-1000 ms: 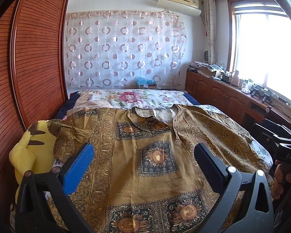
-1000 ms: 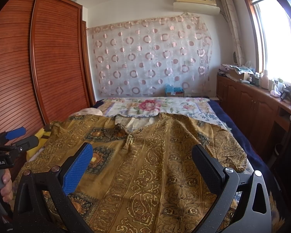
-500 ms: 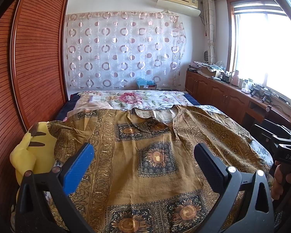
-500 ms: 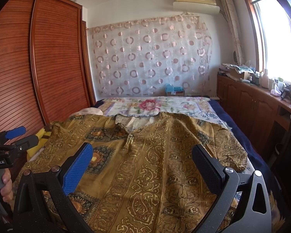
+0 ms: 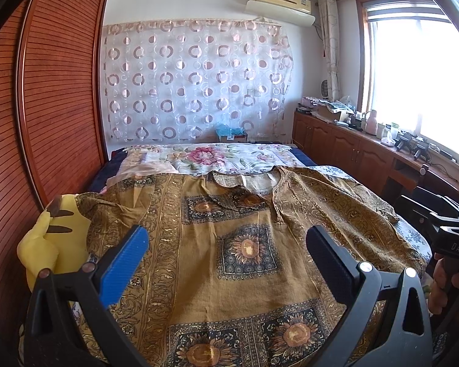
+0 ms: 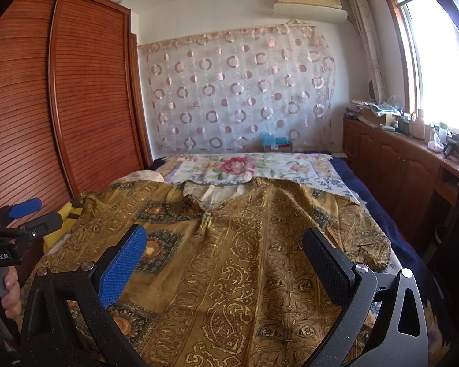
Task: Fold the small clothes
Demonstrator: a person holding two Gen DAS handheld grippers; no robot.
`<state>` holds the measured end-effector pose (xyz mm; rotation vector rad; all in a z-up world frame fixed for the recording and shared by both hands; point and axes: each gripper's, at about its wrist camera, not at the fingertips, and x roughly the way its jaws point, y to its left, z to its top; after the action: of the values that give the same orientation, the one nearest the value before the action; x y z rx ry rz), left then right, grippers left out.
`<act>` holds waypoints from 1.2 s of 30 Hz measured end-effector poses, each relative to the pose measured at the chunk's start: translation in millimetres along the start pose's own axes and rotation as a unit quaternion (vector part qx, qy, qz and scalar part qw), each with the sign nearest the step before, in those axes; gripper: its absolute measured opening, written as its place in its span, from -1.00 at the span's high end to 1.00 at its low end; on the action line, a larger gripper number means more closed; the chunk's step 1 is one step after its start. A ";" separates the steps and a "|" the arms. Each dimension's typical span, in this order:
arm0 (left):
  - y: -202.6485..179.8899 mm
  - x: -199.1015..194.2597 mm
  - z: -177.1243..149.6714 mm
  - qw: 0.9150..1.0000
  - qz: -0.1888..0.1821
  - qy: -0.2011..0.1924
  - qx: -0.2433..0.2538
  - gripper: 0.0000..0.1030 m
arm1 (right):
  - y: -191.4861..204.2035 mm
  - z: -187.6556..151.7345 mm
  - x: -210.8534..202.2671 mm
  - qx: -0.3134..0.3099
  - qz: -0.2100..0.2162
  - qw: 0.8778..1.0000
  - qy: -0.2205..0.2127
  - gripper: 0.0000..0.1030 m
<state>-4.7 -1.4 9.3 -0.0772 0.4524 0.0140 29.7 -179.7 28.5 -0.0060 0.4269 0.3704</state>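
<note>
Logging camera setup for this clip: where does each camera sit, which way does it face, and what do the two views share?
Left wrist: on the left hand-held gripper, open, above the near end of the bed, facing the curtain; a hand holding the right hand-held gripper shows at right.
Right wrist: on the right hand-held gripper, open, facing the same way; a hand shows at left.
Shared: the brown patterned shirt spread flat, yellow plush toy, wardrobe, window.

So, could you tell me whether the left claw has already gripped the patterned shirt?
No, the left claw is open above the brown patterned shirt, which lies spread flat on the bed with nothing between the fingers.
</note>
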 end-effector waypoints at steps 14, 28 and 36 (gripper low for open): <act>1.2 4.4 -3.5 1.000 0.007 0.011 0.004 -1.00 | 1.1 -6.5 0.8 0.003 0.007 1.000 0.005 -1.00; 41.5 34.2 -28.4 0.998 0.031 0.055 -0.011 -1.00 | 15.3 -14.2 58.3 -0.015 0.034 0.999 0.037 -1.00; 66.0 47.3 -34.3 0.996 0.035 0.081 -0.006 -1.00 | 17.2 -22.0 90.6 -0.027 0.048 0.996 0.063 -1.00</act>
<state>20.8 61.5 -46.9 -0.0755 0.6169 0.0793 91.3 -133.8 -27.1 -0.0624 0.5431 0.4774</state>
